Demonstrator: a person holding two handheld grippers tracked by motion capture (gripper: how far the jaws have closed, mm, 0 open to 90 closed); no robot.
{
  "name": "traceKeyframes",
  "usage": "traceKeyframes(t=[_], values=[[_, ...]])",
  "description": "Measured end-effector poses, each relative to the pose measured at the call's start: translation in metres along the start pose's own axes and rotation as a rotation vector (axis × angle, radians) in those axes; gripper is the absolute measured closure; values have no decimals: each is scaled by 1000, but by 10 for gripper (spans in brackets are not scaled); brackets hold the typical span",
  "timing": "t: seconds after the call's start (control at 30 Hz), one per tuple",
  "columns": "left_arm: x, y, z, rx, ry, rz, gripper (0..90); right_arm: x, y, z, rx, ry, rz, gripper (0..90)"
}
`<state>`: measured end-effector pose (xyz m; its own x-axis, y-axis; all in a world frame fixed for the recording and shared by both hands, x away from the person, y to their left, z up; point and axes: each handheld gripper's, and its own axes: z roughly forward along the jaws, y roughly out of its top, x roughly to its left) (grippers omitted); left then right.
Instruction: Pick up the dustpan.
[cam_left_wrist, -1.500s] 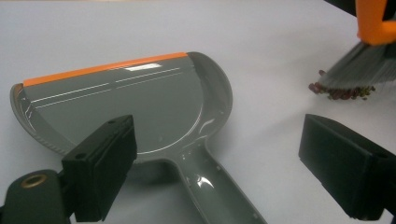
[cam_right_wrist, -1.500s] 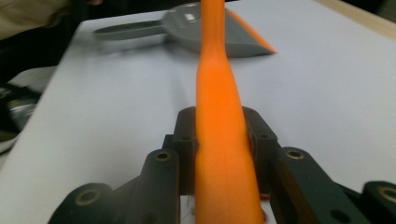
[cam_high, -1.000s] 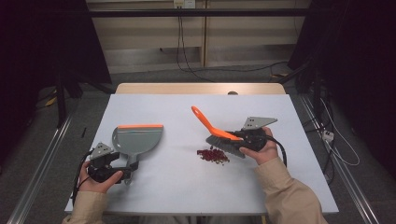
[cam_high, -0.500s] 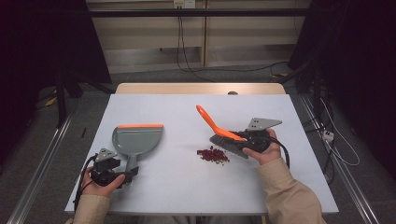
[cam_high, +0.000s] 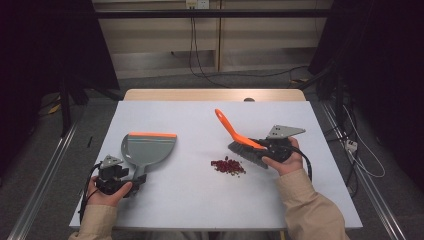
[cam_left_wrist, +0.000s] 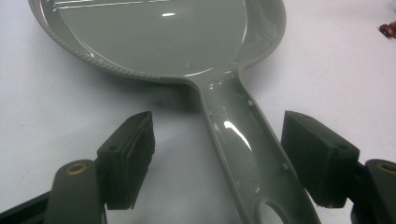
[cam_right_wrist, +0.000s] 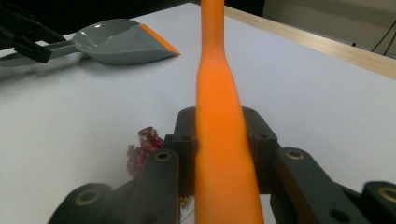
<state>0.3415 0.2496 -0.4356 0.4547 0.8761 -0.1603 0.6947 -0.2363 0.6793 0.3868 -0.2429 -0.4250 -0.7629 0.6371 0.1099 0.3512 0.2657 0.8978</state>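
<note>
Red crumbs (cam_high: 228, 166) are lying mid-table (cam_high: 200, 120), partly hidden by the jaws in the right gripper view. The right gripper (cam_right_wrist: 219, 135) is clenching the brush (cam_high: 239, 140) beside them. The left gripper (cam_left_wrist: 219, 158) is gaping around the dustpan (cam_high: 147, 149) handle, its front cut off.

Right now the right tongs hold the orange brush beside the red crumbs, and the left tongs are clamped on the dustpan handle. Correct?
Not quite. The left tongs are open: the left gripper view shows the dustpan handle lying between spread jaws, ungripped. The right tongs do hold the brush beside the crumbs.
</note>
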Motion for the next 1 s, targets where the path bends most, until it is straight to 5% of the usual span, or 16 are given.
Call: traceKeyframes(t=[1.0], values=[[3, 24, 15, 67, 59, -20, 472, 1, 0, -5, -12, -9, -11, 710]])
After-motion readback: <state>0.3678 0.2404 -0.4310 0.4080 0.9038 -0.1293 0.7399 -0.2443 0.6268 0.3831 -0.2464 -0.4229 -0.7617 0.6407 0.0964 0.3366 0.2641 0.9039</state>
